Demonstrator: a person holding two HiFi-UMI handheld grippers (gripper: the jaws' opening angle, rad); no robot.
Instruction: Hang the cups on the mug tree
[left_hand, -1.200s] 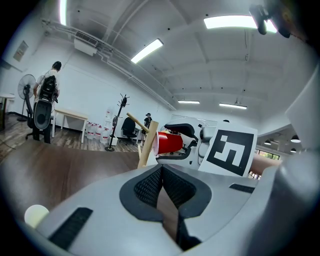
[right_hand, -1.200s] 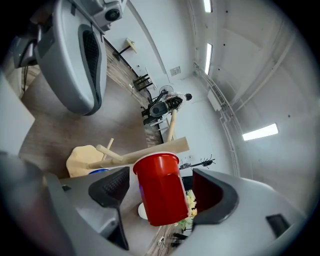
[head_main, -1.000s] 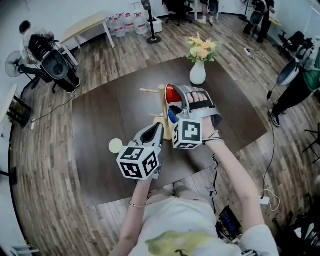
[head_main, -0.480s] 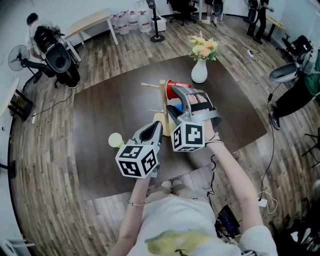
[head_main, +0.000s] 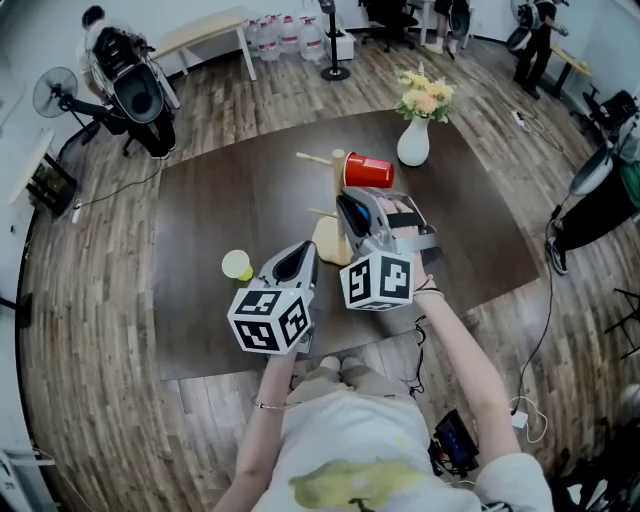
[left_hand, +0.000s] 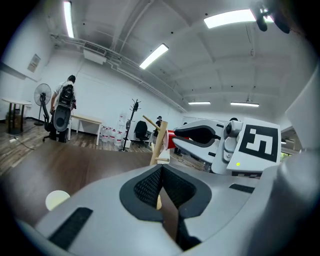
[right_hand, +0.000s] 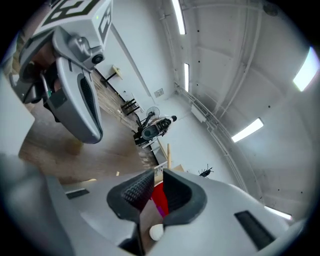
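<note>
Red cup hangs on the mug tree. The right tool is closing on nothing; the left tool is shut, empty. Likely next: grasp the yellow cup.

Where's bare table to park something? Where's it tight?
Free: wide table stretch left of the mug tree, beyond the yellow cup; also the right side, from the vase to the near edge. Crowded: round the tree, where the red cup hangs and the right gripper, jaws closing empty, sits beside the left gripper.
</note>
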